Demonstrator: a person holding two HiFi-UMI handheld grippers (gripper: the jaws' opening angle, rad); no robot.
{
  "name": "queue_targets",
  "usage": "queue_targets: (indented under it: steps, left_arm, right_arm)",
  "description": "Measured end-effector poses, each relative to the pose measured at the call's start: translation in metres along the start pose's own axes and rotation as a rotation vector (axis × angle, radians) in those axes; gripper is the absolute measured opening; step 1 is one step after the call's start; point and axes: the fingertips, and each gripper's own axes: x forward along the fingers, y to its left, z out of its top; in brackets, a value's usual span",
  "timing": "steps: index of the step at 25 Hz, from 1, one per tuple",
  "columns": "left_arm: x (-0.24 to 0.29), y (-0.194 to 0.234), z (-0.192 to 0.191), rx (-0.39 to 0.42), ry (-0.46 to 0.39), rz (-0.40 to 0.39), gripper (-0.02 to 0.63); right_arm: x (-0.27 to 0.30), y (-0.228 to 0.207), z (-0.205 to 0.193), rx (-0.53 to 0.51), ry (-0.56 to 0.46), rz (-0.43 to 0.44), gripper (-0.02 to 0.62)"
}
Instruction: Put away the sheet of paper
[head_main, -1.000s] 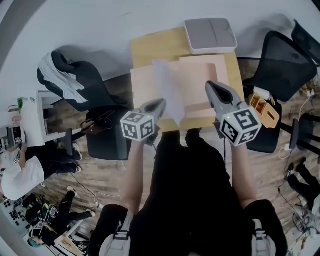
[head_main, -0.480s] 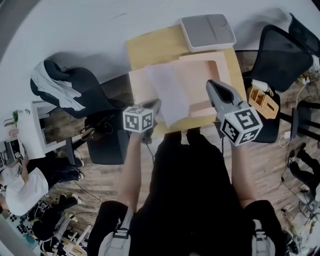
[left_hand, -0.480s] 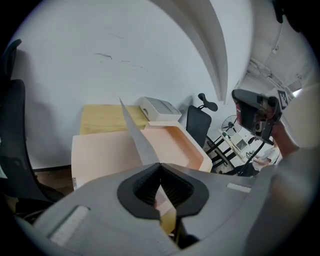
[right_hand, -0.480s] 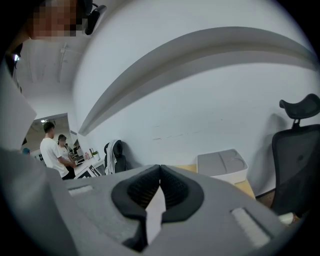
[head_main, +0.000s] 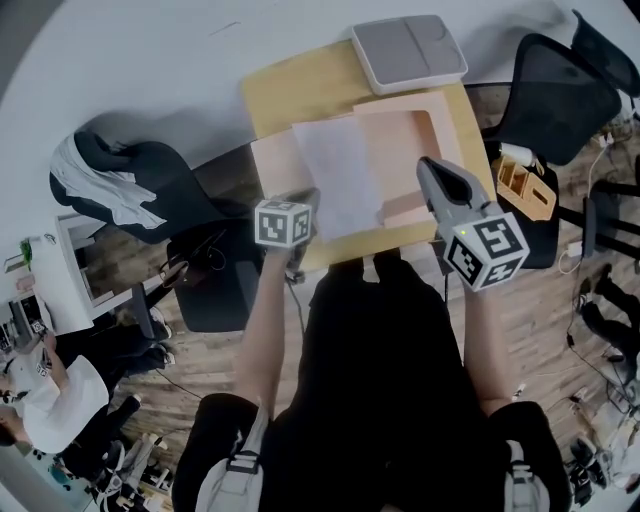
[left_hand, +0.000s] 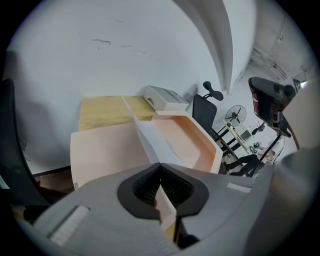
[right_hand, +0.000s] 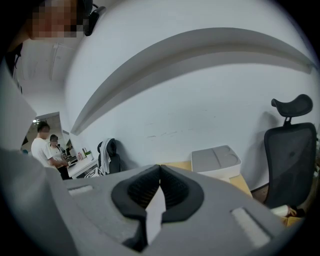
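Note:
The white sheet of paper (head_main: 340, 175) lies slanted over an open pink folder (head_main: 412, 125) on a small wooden table (head_main: 290, 85). My left gripper (head_main: 309, 197) is at the sheet's near left corner and shut on it. In the left gripper view the paper (left_hand: 150, 137) runs from the closed left gripper (left_hand: 160, 164) out over the folder (left_hand: 187, 140). My right gripper (head_main: 429, 164) hovers over the folder's right half, to the right of the sheet. In the right gripper view the right gripper (right_hand: 160, 166) is shut, and nothing shows as held.
A grey flat box (head_main: 408, 50) sits at the table's back edge against the white wall. Black office chairs stand on both sides, the left one (head_main: 150, 170) draped with a white garment. A wooden organiser (head_main: 525, 190) is at the right. People work at the far left.
The sheet in my left gripper has gone from steeply tilted to flatter and wider over the folder. The right gripper has hardly moved.

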Motion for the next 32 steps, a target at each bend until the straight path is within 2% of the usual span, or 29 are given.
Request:
queue_targets:
  steps: [5,10,14,23,32]
  left_arm:
    - [0.018,-0.002,-0.005,-0.048,0.010,-0.001,0.009]
    - [0.027,0.002,-0.003,-0.133,-0.033,0.030,0.009]
    - [0.035,0.003,0.000,-0.169,-0.055,0.051,0.009]
    - [0.058,-0.010,-0.002,-0.201,-0.029,0.040,0.009]
    - [0.080,-0.027,-0.003,-0.198,-0.007,0.026,0.009]
  right_arm:
    - [-0.005,-0.011,-0.002,0.014,0.002,-0.028,0.003]
    - [-0.009,-0.021,-0.003,0.022,0.001,-0.047,0.003]
    - [-0.010,-0.025,-0.005,0.026,0.006,-0.052,0.003]
    - [-0.013,-0.038,-0.006,0.030,0.015,-0.058,0.003]
    - [-0.017,-0.049,-0.011,0.034,0.033,-0.052,0.003]
